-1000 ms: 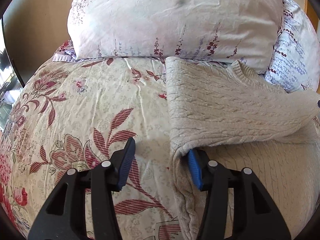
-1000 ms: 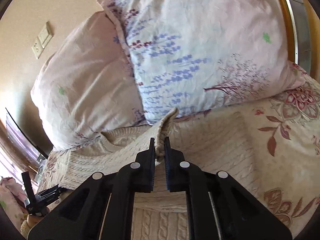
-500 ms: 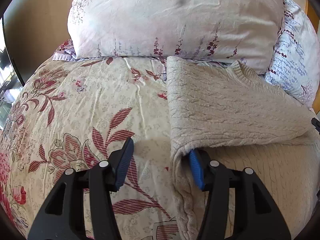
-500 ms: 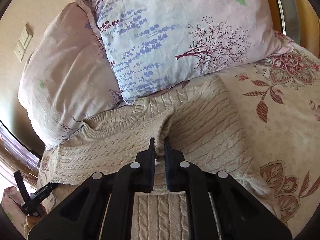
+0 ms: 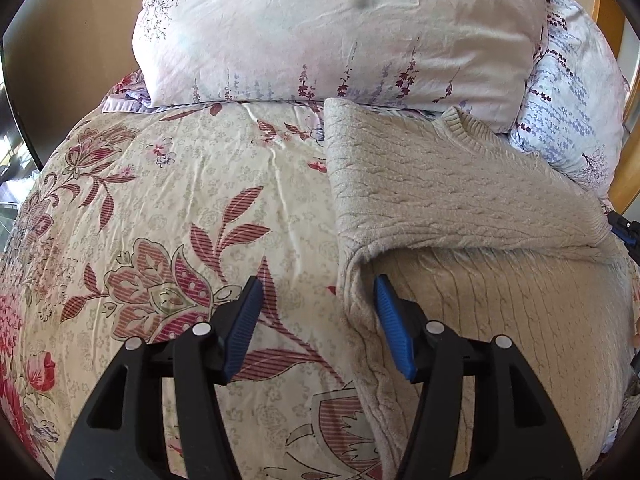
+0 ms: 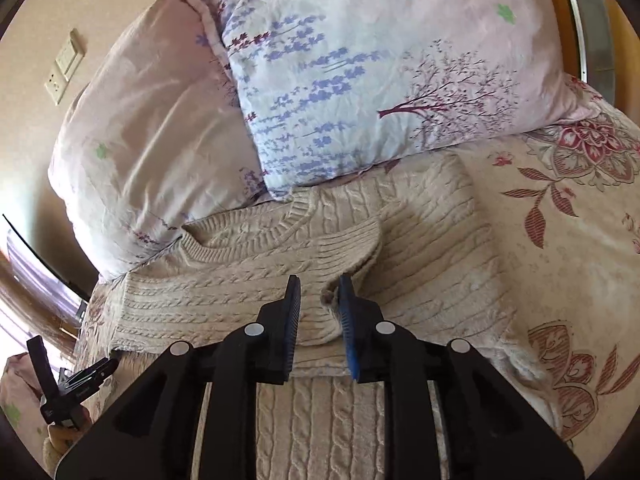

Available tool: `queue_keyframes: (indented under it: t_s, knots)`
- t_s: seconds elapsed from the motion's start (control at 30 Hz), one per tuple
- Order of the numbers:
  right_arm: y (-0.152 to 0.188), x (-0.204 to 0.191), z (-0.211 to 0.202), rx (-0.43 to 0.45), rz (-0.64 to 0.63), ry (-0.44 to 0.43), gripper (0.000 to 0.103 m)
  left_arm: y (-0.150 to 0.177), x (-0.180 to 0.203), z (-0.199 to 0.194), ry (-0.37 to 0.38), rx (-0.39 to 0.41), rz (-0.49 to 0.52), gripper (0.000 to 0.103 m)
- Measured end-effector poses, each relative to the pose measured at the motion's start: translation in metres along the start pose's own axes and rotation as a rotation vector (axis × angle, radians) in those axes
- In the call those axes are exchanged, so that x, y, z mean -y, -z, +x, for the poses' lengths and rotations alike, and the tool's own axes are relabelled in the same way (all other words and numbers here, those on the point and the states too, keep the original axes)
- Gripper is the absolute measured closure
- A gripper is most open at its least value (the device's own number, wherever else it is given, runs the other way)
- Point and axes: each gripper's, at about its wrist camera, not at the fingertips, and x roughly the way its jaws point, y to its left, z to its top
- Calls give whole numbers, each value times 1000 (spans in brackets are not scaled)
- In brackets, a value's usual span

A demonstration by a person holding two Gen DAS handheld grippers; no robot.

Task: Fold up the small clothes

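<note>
I'm working over a floral quilt (image 5: 168,184), pillows (image 6: 360,80) at its head. The sweater (image 5: 460,200) lies just below the pillows, one sleeve (image 6: 256,280) folded across its chest. My right gripper (image 6: 319,304) has just been opening, the cuff loose between its jaws. My left gripper (image 5: 316,320) stands released astride the sweater's side edge. I judge the sleeve fold finished; next I need to take the other side.
</note>
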Motion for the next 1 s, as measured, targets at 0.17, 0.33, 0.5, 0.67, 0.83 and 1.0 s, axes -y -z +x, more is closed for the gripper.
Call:
queue_keyframes:
  t_s: [0.17,0.33,0.5,0.67,0.83,1.0]
  knots:
    - [2,5,-14,97,32,63,79,2,4,1,-27,10,23,43]
    - [-2,5,-5,25,15,-17,71,1,5,3,-30,12,26,40]
    - [11,8,24,-86,29,-13,49,2,4,1,-22,12,23,40]
    - [14,9,14,-129,32,-48,38,11,0,-7,8,15,9,39]
    - [21,34,-36,-59,60,-139,35,33,-11,-29,186,19,-38,41]
    - [30,88,-83,-38,127,-82,35,61,-17,-48,353,13,-87,43]
